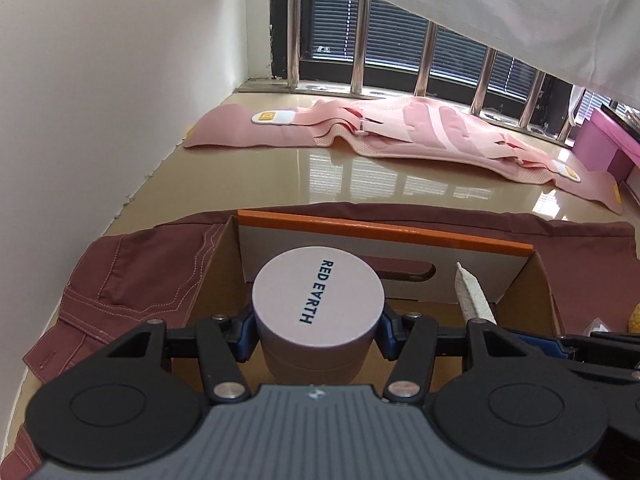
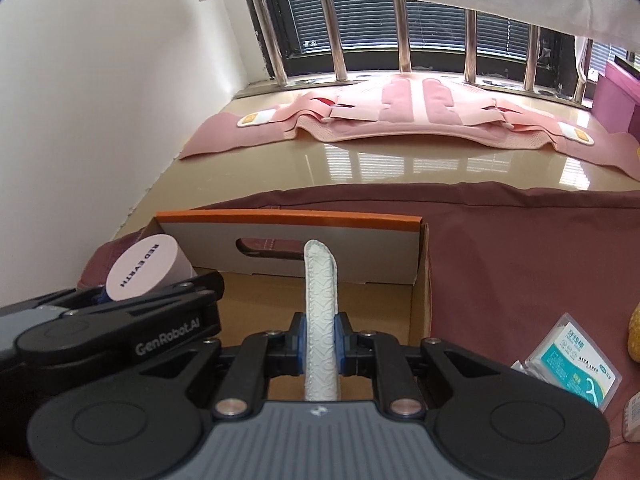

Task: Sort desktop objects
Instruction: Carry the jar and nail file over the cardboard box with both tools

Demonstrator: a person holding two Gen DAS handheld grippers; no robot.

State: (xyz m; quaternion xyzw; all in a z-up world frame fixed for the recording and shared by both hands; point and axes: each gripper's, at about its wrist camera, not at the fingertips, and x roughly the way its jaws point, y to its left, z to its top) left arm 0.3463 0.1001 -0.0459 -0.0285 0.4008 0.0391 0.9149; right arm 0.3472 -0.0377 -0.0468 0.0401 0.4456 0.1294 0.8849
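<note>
Two pairs of tongs are loaded and poised over one box. The left tongs [image 1: 318, 334] clench a round pale-pink cosmetic jar with "RED EARTH" printed on its lid [image 1: 318, 304], blue pads pressed to opposite sides of the wall below the lid, so the jar stays upright and cannot roll. The right tongs [image 2: 321, 344] pinch a long white embossed soft strip, perhaps a wrapped pad [image 2: 320, 300], low on its length; the free end stands up and curls forward, which suggests it is limp and needs a firm squeeze.

Both loads hang above the open brown cardboard box with an orange-edged white end panel and a hand slot [image 2: 288, 240], jar towards its left side, strip nearer the middle. I judge the box to be the sorting bin, and both items look ready for dropping in.

Around the box a maroon stitched garment [image 1: 132, 280] covers the bench [image 2: 400, 168]. A clear-cased packet of dental floss picks [image 2: 572, 360] lies on the cloth at right, apparently unsorted. Farther back, a pink mesh strapped support belt [image 2: 400, 120] is spread along the barred window [image 2: 400, 28].
</note>
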